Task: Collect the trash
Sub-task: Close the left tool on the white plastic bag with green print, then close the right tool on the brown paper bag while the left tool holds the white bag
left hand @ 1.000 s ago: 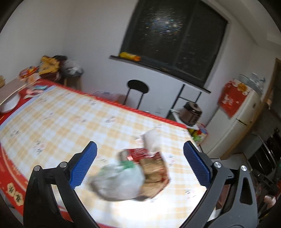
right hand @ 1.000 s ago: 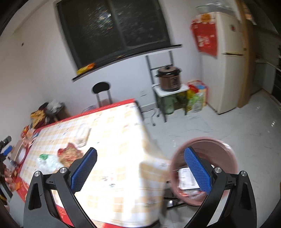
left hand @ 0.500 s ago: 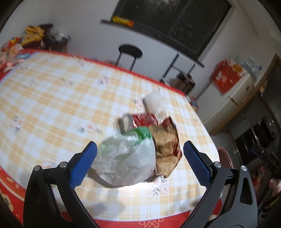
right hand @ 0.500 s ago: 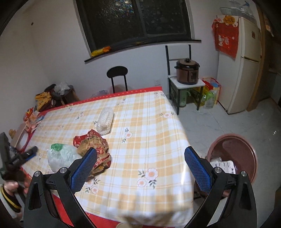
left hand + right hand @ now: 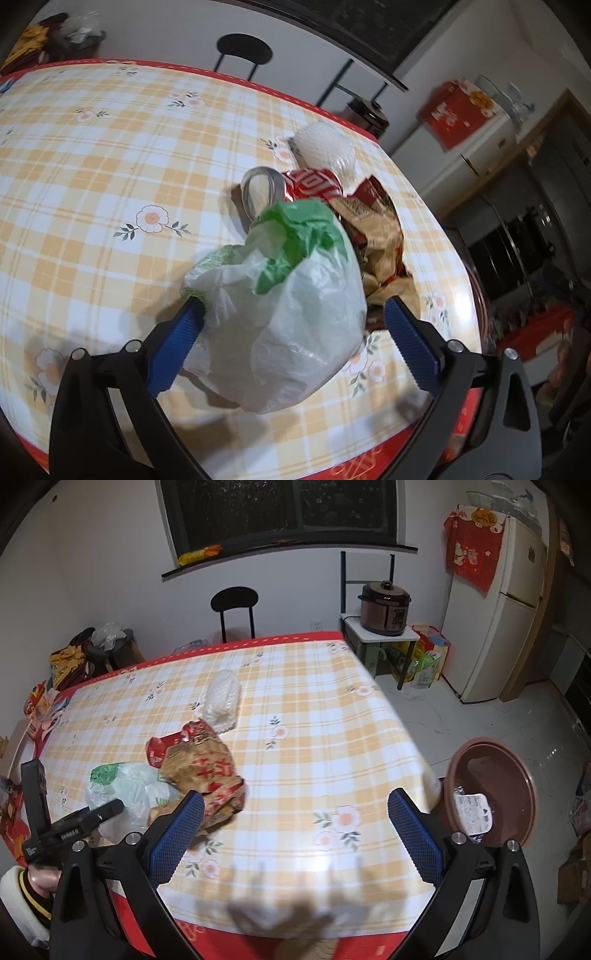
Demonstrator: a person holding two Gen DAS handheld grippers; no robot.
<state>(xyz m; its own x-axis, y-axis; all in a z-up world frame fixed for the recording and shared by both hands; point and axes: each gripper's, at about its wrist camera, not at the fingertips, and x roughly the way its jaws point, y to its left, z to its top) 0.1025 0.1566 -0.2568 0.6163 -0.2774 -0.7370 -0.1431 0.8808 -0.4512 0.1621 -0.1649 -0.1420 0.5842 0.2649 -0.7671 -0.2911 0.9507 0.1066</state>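
left hand-held gripper (image 5: 291, 310) straddles the white plastic bag (image 5: 291, 314), jaws wide and closing, bag between them. left pad touches or is just beside the bag's crumpled edge, can't tell which; right pad stands clear of the bag, so no grip yet

bag lies dead ahead of the left hand-held gripper and slightly below it, near the front edge of the desk (image 5: 92, 155). it's a rounded lump, no clear long axis; green-printed mouth bunched at the top, facing away from the camera

right behind the bag, touching it: red can (image 5: 295, 184) on its side, end toward the camera, plus a crumpled brown-and-red snack wrapper (image 5: 376, 236). further back a clear plastic container (image 5: 325, 151)

right hand-held gripper (image 5: 295, 808) is open and empty, hovering over the near desk edge, wrapper just beyond its left finger. left hand is clearly the nearer one to the bag

judgement: next move is just finishing the close on the bag; risk is pinching thin film only and having it slip

surface: yellow plaid vinyl cloth with red border, glossy. brown bin (image 5: 495, 790) on the floor at the desk's right, with some packaging in it. room: dark window, black chair, fridge, rice cooker on a small stand
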